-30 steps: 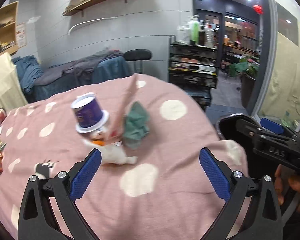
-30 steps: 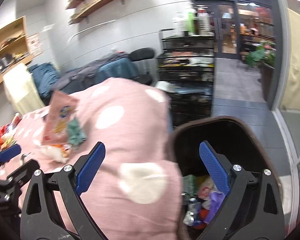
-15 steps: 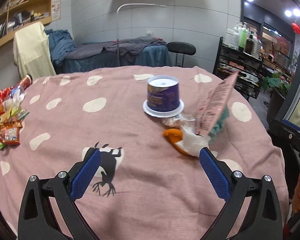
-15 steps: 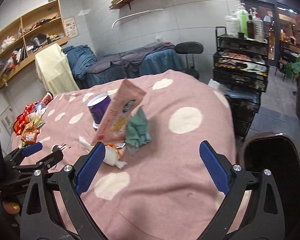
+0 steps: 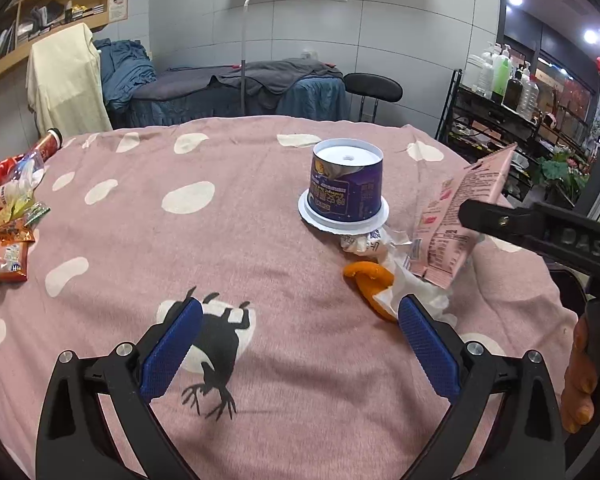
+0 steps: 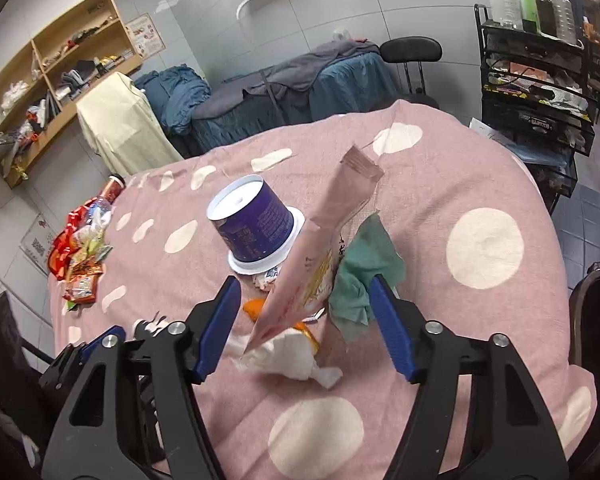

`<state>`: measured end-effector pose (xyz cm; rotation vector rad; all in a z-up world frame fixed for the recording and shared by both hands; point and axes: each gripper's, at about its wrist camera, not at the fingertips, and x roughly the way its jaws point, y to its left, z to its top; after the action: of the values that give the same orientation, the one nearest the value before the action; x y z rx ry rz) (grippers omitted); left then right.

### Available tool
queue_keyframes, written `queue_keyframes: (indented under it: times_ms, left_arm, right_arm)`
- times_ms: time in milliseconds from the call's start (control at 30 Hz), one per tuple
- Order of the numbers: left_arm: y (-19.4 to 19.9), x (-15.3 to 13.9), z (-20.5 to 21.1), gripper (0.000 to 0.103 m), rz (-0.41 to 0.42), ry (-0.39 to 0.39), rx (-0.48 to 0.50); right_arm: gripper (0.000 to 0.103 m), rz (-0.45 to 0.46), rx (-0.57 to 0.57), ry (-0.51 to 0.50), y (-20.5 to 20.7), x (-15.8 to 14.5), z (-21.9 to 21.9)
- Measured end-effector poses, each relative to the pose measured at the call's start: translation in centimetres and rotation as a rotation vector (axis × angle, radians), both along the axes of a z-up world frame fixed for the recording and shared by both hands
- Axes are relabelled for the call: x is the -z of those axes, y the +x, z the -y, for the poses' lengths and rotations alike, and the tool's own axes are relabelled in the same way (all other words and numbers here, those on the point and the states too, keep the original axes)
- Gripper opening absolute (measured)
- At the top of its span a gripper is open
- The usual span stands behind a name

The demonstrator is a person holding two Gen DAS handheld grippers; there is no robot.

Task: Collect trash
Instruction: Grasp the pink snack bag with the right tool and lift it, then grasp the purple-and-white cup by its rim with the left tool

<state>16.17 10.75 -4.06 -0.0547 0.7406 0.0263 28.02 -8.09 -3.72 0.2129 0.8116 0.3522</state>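
Observation:
A trash pile lies on the pink dotted tablecloth [image 6: 440, 184]: an upturned purple cup [image 6: 252, 220], a pink snack bag [image 6: 320, 256] standing on edge, a crumpled green paper [image 6: 360, 276], a white tissue [image 6: 288, 356] and an orange peel [image 6: 256, 306]. My right gripper [image 6: 304, 320] hovers over the pile. Its jaws are closing with the bag's lower end between them, and the pads are not pressing on it. My left gripper [image 5: 300, 340] stands open over bare cloth, left of the peel [image 5: 370, 284] and in front of the cup [image 5: 346, 192].
Several snack wrappers [image 5: 8, 232] and a can lie at the table's left edge. A black bin [image 6: 596, 312] stands off the table's right side. A metal rack [image 6: 536, 92], a stool and a covered bed are behind. A hand [image 5: 584, 380] grips the right tool.
My right gripper swung from above the bin to the trash pile, and its jaws narrowed around the pink bag. My left gripper shifted left over the table and stayed open.

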Motion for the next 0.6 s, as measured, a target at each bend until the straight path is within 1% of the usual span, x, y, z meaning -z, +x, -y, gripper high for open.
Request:
queue_keyframes:
  times_ms: [33,67,100,133,200,267,433,533,600]
  left_arm:
    - [0.4,0.0,-0.1,0.097,-0.003,0.007,-0.004]
    - [0.6,0.1,-0.1,0.097,-0.006,0.013,-0.008]
    - [0.9,0.2,-0.2,0.097,-0.008,0.018,-0.011]
    - [1.3,0.2,-0.3,0.097,-0.011,0.021,-0.013]
    - [2.0,0.2,-0.4,0.097,-0.015,0.019,-0.013]
    - [2.6,0.1,-0.4,0.097,-0.015,0.02,-0.019]
    - [5.0,-0.2,0.2,0.097,-0.026,0.002,-0.001]
    - [6.8,-0.4,1.2,0.097,-0.03,-0.003,0.027]
    - [8.0,-0.3,2.0,0.097,-0.038,0.01,0.041]
  right_arm:
    - [0.049,-0.027,-0.001,-0.001,0.8,0.6,-0.3]
    - [0.035,-0.052,-0.01,0.003,1.3,1.1,-0.6]
    - [0.027,-0.07,-0.014,0.005,1.6,1.5,-0.6]
    - [0.017,-0.074,-0.016,0.014,1.7,1.7,-0.5]
    - [0.011,-0.06,-0.021,0.039,1.5,1.6,-0.1]
    - [0.006,-0.03,-0.035,0.068,1.0,0.9,0.3]
    - [0.004,0.101,-0.064,0.078,-2.0,-2.1,1.7]
    - [0.004,0.134,-0.069,0.095,-3.4,-3.2,2.9]
    - [0.004,0.144,-0.079,0.119,-4.4,-3.7,3.9]
